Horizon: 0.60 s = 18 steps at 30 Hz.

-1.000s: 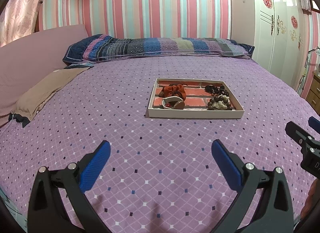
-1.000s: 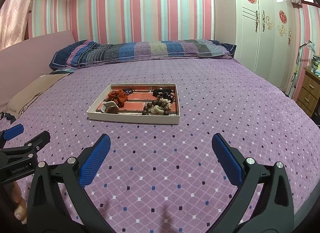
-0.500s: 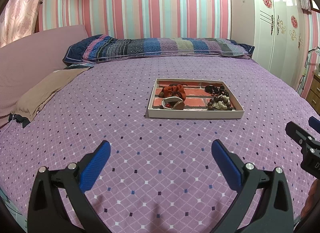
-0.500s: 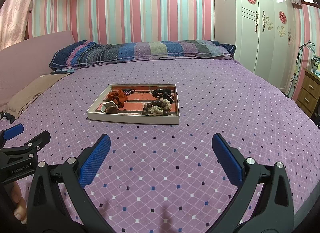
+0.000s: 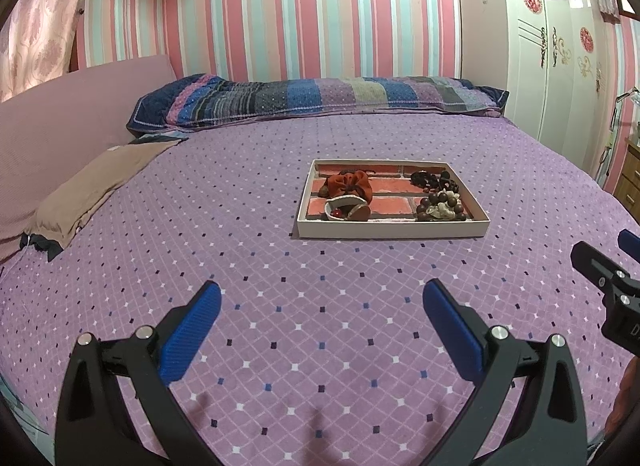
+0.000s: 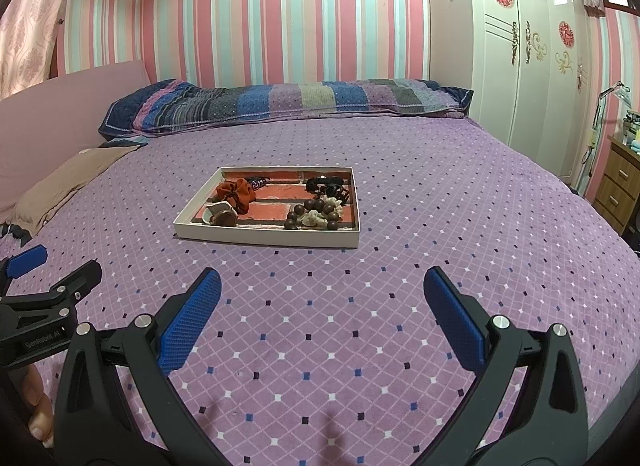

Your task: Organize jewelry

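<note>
Jewelry sits in a shallow white rectangular tray point(image 5: 394, 229) with a brick-patterned floor, resting near the middle of the purple diamond-print bedspread point(image 5: 280, 326). Inside, a rust-orange fabric scrunchie point(image 5: 352, 185) lies toward the tray's left side, a small white dish point(image 5: 344, 210) at its near left corner, a brown wooden bead bracelet point(image 5: 440, 206) at its near right corner, and dark beads point(image 5: 434, 181) behind that. The left gripper point(image 5: 322, 318) and right gripper point(image 6: 322, 306) hover over the bedspread's near edge, well apart from the tray, both with blue-padded jaws spread wide and empty.
</note>
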Tool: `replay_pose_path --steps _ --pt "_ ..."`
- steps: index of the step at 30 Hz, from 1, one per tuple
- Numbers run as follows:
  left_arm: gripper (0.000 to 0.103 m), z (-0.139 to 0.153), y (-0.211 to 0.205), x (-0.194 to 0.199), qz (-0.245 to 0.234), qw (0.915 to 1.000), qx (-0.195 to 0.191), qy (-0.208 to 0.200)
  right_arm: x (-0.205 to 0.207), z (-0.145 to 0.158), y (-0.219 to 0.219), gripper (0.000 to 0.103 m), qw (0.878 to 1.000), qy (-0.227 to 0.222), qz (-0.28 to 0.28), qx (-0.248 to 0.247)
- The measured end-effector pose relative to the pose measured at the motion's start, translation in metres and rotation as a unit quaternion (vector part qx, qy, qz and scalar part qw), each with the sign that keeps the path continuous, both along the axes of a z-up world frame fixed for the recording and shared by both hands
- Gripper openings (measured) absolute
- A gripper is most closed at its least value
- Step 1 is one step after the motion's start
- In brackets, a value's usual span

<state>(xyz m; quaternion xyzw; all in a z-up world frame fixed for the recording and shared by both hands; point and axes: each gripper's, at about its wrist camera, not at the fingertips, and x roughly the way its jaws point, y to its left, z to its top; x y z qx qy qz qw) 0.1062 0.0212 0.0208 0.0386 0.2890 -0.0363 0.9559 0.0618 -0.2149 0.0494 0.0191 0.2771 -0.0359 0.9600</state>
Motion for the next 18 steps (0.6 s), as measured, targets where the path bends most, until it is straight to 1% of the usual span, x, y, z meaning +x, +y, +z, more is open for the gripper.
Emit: replay_pose_path --steps 5,18 --pt "0.099 -0.0008 -0.0008 -0.0002 0.0 1.0 0.002 -0.003 0.0001 0.0002 0.0 0.099 1.0 0.001 0.0 0.001" --pt "0.099 -0.0024 0.0 0.0041 -0.006 0.9999 -0.007 0.011 0.0008 -0.0024 -0.001 0.099 1.0 0.002 0.001 0.0"
